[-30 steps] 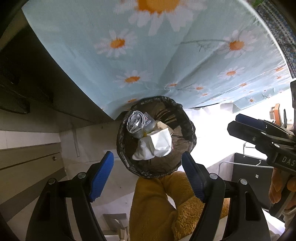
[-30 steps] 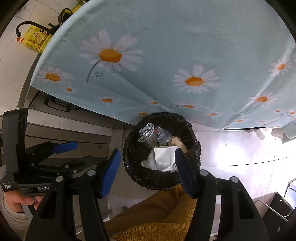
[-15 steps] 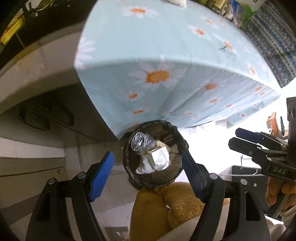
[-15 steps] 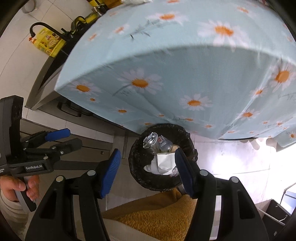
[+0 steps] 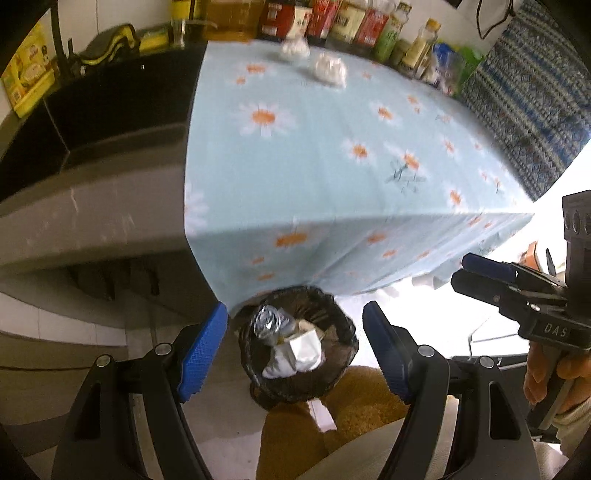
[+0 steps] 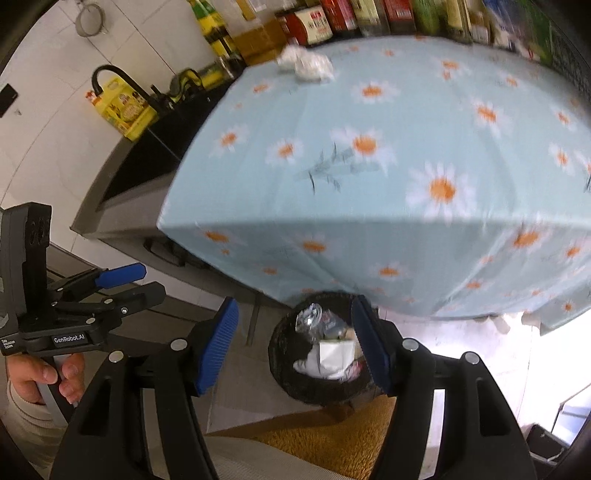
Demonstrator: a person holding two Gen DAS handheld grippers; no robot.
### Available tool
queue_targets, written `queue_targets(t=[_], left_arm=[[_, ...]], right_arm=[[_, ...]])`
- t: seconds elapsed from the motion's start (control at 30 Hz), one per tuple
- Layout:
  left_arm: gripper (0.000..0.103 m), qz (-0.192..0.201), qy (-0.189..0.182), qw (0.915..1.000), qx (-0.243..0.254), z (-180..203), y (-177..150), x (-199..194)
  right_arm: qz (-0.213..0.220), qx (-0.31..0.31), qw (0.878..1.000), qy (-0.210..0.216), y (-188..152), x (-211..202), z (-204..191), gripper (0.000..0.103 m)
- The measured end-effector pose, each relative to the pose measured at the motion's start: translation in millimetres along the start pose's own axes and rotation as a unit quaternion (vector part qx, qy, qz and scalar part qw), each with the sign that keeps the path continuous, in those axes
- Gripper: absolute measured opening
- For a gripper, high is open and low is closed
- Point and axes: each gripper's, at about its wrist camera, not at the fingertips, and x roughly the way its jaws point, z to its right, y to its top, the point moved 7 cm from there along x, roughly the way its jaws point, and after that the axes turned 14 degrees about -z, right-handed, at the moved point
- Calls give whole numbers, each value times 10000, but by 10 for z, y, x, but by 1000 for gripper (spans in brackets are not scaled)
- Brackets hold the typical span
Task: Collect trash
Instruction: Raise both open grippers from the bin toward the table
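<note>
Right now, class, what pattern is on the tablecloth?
The tablecloth is light blue with white, orange-centred daisies; the right wrist view shows it best.

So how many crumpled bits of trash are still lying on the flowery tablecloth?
2: a white paper wad and a crinkly clear wrapper beside it, both at the table's far end near the bottles. Blur may hide smaller scraps.

Bin on the floor below the counter's near edge.
The bin [image 5: 299, 347] sits low centre of the frame, holding a paper wad [image 5: 301, 350] and a crushed bottle [image 5: 267, 321]. Two crumpled wads [image 5: 314, 61] lie at the counter's [image 5: 332, 147] far end, top centre, before a row of bottles [image 5: 354, 22].
</note>
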Motion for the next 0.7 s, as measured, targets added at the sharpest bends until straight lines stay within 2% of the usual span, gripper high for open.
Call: queue_targets(t=[0.27,0.43,0.7], left_arm=[[74,456,-6,9987,-208,45,346,-311],[74,699,144,9965,-433,22,599,-467],[74,818,289,9910,-1017,-44,1014,-487]], right_arm=[[352,-239,9991,-68,570,-269,37,67],[450,-517,9976,-44,998,-346,122,70],[542,-929,9939,227,1728,-411,210,70]])
